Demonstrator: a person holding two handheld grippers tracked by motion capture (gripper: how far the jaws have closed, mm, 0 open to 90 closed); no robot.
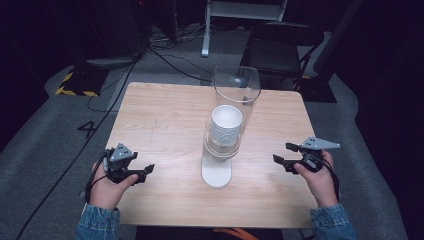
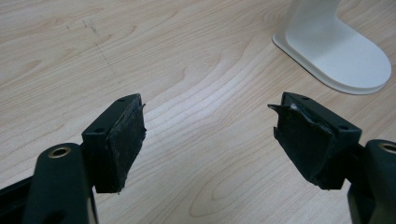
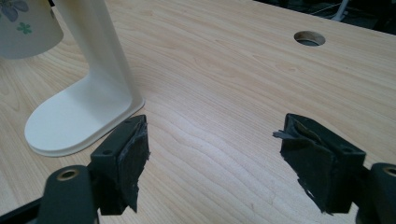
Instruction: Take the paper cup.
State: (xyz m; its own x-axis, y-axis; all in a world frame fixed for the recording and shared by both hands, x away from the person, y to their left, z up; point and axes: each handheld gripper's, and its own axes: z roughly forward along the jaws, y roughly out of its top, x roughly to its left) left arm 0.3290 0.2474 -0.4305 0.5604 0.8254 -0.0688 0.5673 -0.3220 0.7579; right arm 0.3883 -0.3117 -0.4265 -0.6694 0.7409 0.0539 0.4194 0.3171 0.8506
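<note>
Holding a gripper in each hand, I rest both low over the wooden tabletop [image 1: 165,120], one at either side of the cup dispenser [image 1: 227,125] that stands near the middle. My left gripper [image 1: 146,170] points toward its white base [image 2: 334,51], which lies just ahead and to the side of my jaws; they stand wide apart with bare wood between them, gripping nothing. My right gripper [image 1: 282,155] faces the same base [image 3: 79,116] from the other side, its jaws likewise spread and empty. A stack of paper cups [image 1: 226,125] sits inside the clear tube [image 1: 237,85], and the lowest cup's floral print [image 3: 18,18] hangs above the base. A round hole [image 3: 309,38] marks the tabletop farther off.
</note>
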